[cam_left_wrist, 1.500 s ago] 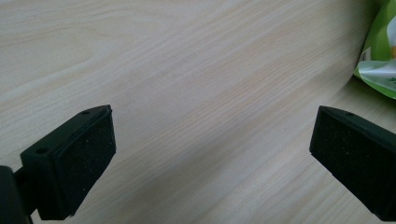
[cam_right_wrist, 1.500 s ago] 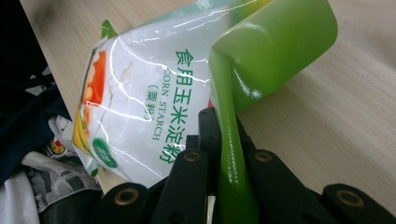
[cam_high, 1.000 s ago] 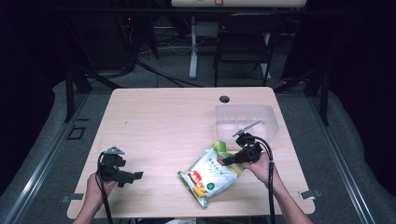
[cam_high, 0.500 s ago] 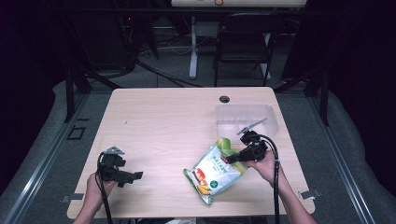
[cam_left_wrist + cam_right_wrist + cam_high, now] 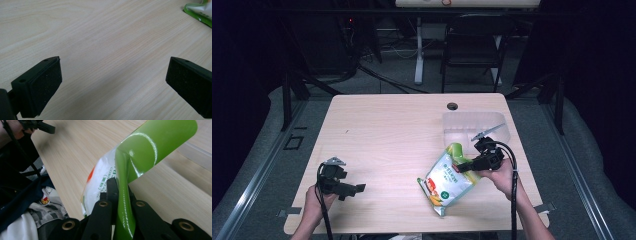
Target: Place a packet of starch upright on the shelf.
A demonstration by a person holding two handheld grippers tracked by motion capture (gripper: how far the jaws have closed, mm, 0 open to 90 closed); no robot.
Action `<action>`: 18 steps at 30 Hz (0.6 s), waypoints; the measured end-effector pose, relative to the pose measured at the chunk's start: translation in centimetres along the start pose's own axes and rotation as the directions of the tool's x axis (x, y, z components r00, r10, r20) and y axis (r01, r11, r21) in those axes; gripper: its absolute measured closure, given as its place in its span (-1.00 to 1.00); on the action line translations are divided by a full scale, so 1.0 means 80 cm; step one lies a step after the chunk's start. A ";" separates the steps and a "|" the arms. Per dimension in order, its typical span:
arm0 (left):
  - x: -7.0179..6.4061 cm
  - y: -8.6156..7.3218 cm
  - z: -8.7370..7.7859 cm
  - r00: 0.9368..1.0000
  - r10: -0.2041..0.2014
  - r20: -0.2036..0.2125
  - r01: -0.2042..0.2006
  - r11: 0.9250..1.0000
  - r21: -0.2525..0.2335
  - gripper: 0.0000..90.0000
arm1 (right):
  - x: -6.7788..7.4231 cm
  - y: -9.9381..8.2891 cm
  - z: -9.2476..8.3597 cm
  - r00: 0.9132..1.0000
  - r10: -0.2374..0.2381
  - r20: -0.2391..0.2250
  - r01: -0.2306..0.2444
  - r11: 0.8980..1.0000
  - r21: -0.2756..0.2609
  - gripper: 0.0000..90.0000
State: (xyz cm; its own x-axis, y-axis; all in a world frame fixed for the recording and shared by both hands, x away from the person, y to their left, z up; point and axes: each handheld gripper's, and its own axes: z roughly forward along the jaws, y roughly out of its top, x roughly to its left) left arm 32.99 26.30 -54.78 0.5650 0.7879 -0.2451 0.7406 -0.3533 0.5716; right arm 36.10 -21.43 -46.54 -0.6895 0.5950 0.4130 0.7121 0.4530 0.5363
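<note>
A pale wooden table (image 5: 387, 135) seen from above, with a person's forearms coming in at its near edge. Toward the far right corner sits a clear plastic bin (image 5: 476, 126), and nothing can be seen inside it. Just in front of the bin, near the right edge, a green and white snack bag (image 5: 446, 179) hangs tilted, its top end raised and its bottom corner low over the table or touching it; which one cannot be told. The right gripper (image 5: 464, 166) has its fingers (image 5: 106, 212) pinching the bag's green top edge, pressed together on the foil. The left gripper (image 5: 354, 188) rests near the near left corner, well apart from the bag, its fingers (image 5: 40, 86) spread wide over bare wood with nothing between them. Judging from this, the pickup looks done: the bag is gripped and partly raised. What seems left is carrying it over the bin's rim and letting go inside
</note>
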 end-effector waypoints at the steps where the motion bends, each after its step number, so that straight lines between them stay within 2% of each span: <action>1: 0.000 0.000 0.000 1.000 0.000 -0.001 0.000 1.000 0.001 -0.99 | 0.001 0.001 -0.002 1.000 -0.003 0.000 0.003 1.000 -0.004 1.00; 13: 0.000 0.000 0.001 1.000 -0.003 -0.003 0.003 1.000 0.002 -0.99 | 0.008 0.008 -0.018 1.000 -0.014 -0.001 0.014 0.999 -0.030 1.00; 14: 0.000 0.000 0.001 1.000 -0.001 -0.003 0.001 1.000 0.003 -0.99 | 0.009 0.010 -0.020 1.000 -0.030 0.001 0.030 0.999 -0.018 1.00; 18: -0.001 -0.001 0.001 1.000 -0.003 -0.006 0.003 1.000 -0.002 -0.99 | 0.014 0.015 -0.029 0.999 -0.042 0.003 0.042 0.999 -0.022 1.00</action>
State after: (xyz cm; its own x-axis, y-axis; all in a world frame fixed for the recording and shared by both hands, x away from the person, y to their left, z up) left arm 32.95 26.24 -54.87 0.5606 0.7919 -0.2419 0.7413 -0.3498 0.5728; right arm 35.90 -21.74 -43.70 -0.7186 0.5775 0.3875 0.6792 0.4631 0.5693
